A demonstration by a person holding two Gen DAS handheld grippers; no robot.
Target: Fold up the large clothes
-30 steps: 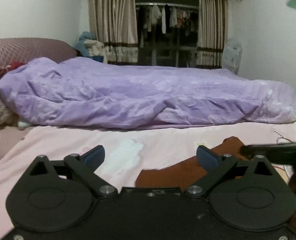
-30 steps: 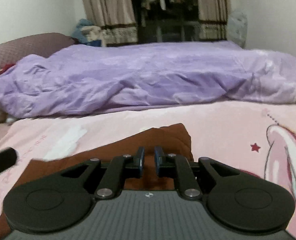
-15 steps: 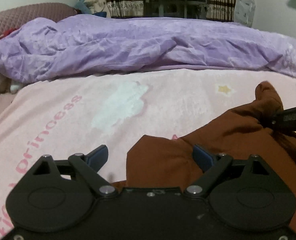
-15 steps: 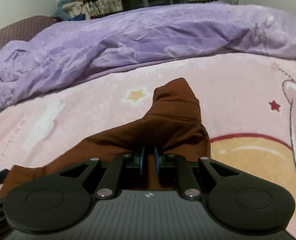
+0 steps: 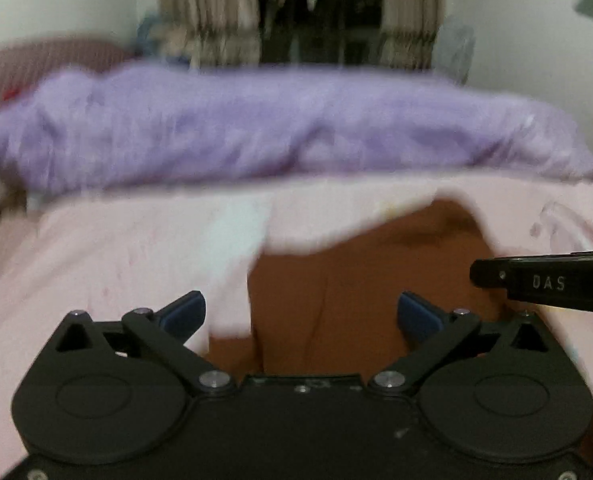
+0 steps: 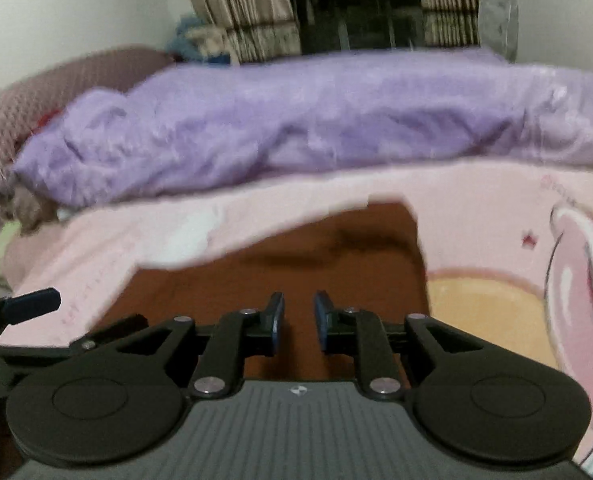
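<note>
Since half a second ago the right gripper (image 6: 299, 322) has let go of the brown garment (image 6: 324, 268): its fingers, which pinched a raised fold, now stand a little apart with cloth visible through the narrow gap. The peak of cloth has dropped, and the garment lies flat on the pink blanket (image 6: 476, 200). Both views have also tilted up, so more of the room shows.

Both pictures are blurred by motion, so seams, sleeves or a collar cannot be made out, and I cannot tell what kind of garment it is. Its near part is hidden behind the gripper bodies at the bottom of each frame. In the right wrist view its long side seems to run from lower left to centre right, with a squared corner pointing to the upper right.

In the left wrist view the brown garment (image 5: 360, 280) fills the lower centre and right. The left gripper (image 5: 301, 314) has its fingers spread wide; the left finger (image 5: 182, 312) is over the pink blanket (image 5: 116, 248), and the right finger over the brown cloth. The right gripper (image 5: 544, 282) enters from the right edge, above the garment.

Behind, a purple duvet (image 6: 316, 120) crosses the middle of the frame, with curtains (image 6: 236, 8) at the top.
</note>
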